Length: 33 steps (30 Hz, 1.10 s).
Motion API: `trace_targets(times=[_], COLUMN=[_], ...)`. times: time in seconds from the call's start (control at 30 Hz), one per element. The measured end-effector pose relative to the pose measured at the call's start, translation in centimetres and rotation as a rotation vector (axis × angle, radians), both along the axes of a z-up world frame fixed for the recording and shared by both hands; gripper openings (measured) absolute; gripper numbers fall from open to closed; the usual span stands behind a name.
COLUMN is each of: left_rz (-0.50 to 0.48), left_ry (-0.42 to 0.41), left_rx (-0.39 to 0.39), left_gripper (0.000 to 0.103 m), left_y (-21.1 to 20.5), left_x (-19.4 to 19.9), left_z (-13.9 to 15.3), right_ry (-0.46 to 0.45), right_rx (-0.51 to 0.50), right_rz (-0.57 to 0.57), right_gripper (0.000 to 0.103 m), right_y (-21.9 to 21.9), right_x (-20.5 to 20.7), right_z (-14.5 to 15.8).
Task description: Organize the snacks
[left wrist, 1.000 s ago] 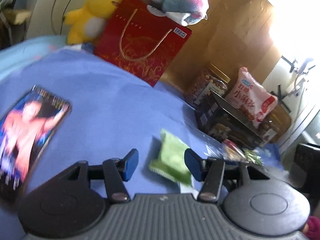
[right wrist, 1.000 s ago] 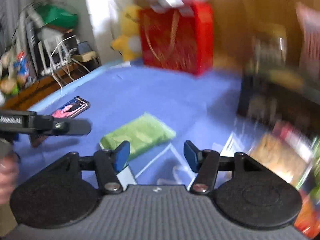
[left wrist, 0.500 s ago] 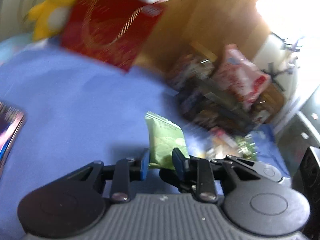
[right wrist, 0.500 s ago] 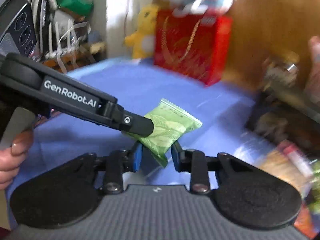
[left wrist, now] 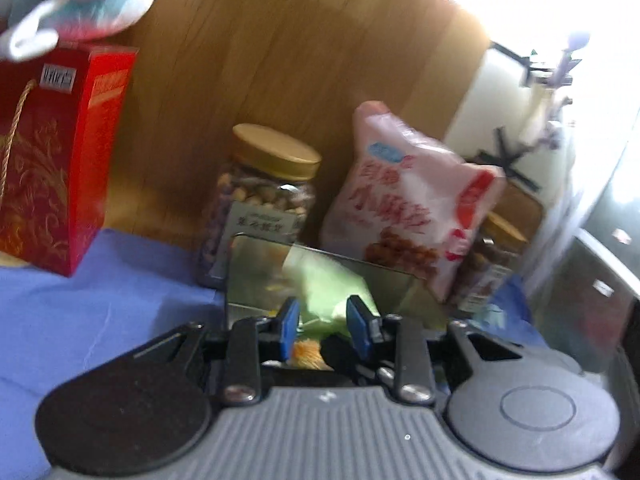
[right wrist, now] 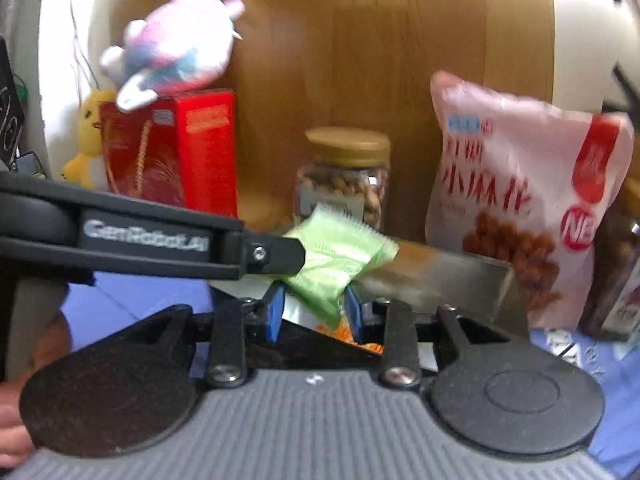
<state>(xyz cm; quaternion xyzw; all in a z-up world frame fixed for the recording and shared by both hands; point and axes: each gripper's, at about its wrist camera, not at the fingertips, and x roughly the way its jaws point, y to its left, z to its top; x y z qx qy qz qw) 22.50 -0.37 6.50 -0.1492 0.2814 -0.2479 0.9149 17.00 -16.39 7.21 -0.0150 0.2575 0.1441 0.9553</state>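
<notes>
A light green snack packet [right wrist: 336, 260] hangs in the air above an open metal box [right wrist: 460, 272]. My left gripper [left wrist: 323, 322] is shut on the packet [left wrist: 324, 292]; its arm [right wrist: 152, 240] crosses the right wrist view from the left. My right gripper [right wrist: 314, 316] has its blue pads on both sides of the packet's lower end, and the jaws stand narrowly apart. I cannot tell whether they press on it. The box [left wrist: 256, 272] holds other snacks, with an orange packet [right wrist: 344, 332] visible below the green one.
Behind the box stand a gold-lidded jar of nuts [left wrist: 264, 200], a pink snack bag [left wrist: 408, 216] and a second jar [left wrist: 492, 264]. A red gift bag [left wrist: 48, 160] with plush toys [right wrist: 176, 48] stands at the left on the blue cloth [left wrist: 100, 312]. A wooden panel is behind.
Both grippers have lifted the green packet off the blue cloth and carried it towards the metal box. The left gripper closed on it a half second ago.
</notes>
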Motion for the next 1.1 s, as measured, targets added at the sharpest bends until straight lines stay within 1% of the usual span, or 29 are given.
trace_targets(times=[0.03, 0.07, 0.13, 0.2, 0.27, 0.3, 0.37, 0.4, 0.47, 0.5, 0.53, 0.57, 0.6, 0.63, 0.67, 0.7, 0.73, 0.77, 0.8, 0.83, 0.9, 0.97, 1.1], left_rz=[0.024, 0.042, 0.044, 0.039, 0.023, 0.015, 0.012, 0.003, -0.016, -0.026, -0.036, -0.041, -0.051, -0.07, -0.097, -0.114, -0.1, -0.088, -0.085, -0.08, -0.055, -0.015, 0.079], left_ry=[0.006, 0.009, 0.002, -0.023, -0.049, -0.051, -0.016, 0.019, 0.124, 0.162, 0.191, 0.212, 0.23, 0.239, 0.249, 0.259, 0.263, 0.248, 0.236, 0.233, 0.219, 0.187, 0.191], left_rx=[0.008, 0.018, 0.011, -0.011, -0.029, -0.032, -0.038, -0.05, -0.084, -0.105, -0.123, -0.136, -0.148, -0.161, -0.177, -0.186, -0.17, -0.152, -0.144, -0.157, -0.191, -0.193, -0.171], left_gripper=[0.028, 0.03, 0.03, 0.03, 0.032, 0.035, 0.036, 0.036, 0.036, 0.037, 0.04, 0.047, 0.055, 0.056, 0.055, 0.05, 0.045, 0.035, 0.031, 0.031, 0.031, 0.031, 0.031], left_y=[0.0, 0.0, 0.1, 1.1, 2.5, 2.9, 3.9, 4.3, 4.9, 5.1, 5.3, 5.3, 5.1, 4.9, 4.6, 4.2, 4.0, 3.9, 4.2, 4.6, 6.3, 8.5, 12.8], left_x=[0.2, 0.2, 0.0, -1.6, -3.7, -4.7, -6.2, -6.7, -7.2, -7.2, -7.3, -7.4, -7.5, -7.6, -7.6, -7.6, -7.9, -8.2, -8.6, -9.0, -10.2, -11.9, -15.7], left_z=[-0.3, -0.4, -0.5, -0.3, -0.2, -0.4, -1.4, -2.3, -4.3, -5.1, -5.9, -6.5, -6.9, -7.2, -7.4, -7.6, -7.6, -7.5, -7.4, -7.2, -6.8, -6.3, -6.5], right_ry=[-0.006, -0.016, -0.044, -0.064, -0.057, -0.029, 0.036, 0.072, 0.15, 0.177, 0.199, 0.214, 0.232, 0.247, 0.261, 0.27, 0.267, 0.253, 0.23, 0.207, 0.165, 0.145, 0.174], right_rx=[0.003, 0.001, 0.007, 0.036, 0.106, 0.164, 0.254, 0.29, 0.348, 0.373, 0.4, 0.418, 0.411, 0.391, 0.371, 0.379, 0.381, 0.354, 0.315, 0.277, 0.237, 0.218, 0.221], right_rz=[-0.003, -0.007, -0.015, -0.028, -0.05, -0.052, -0.036, -0.033, -0.05, -0.061, -0.065, -0.06, -0.054, -0.051, -0.049, -0.041, -0.047, -0.052, -0.054, -0.05, -0.002, 0.064, 0.211], right_gripper=[0.05, 0.055, 0.055, 0.055, 0.055, 0.055, 0.055, 0.055, 0.054, 0.053, 0.053, 0.052, 0.051, 0.05, 0.045, 0.045, 0.043, 0.042, 0.042, 0.043, 0.043, 0.044, 0.045], right_y=[0.1, 0.0, -0.6, -2.1, -4.0, -5.1, -6.5, -7.0, -7.6, -7.7, -7.7, -7.5, -7.0, -6.4, -5.6, -5.1, -4.8, -4.1, -3.3, -2.4, -0.7, 1.3, 5.1], right_x=[0.1, 0.0, -1.1, -2.6, -4.4, -5.4, -7.5, -8.2, -9.6, -10.1, -10.6, -11.0, -11.1, -11.0, -10.8, -10.7, -10.7, -10.8, -10.9, -11.0, -11.6, -12.4, -13.5], right_z=[-0.1, -0.1, 0.2, 0.3, 0.6, 0.4, -0.3, -1.0, -2.5, -3.1, -3.7, -4.0, -4.5, -4.6, -4.9, -5.1, -5.1, -4.8, -4.4, -3.9, -3.1, -2.5, -3.0])
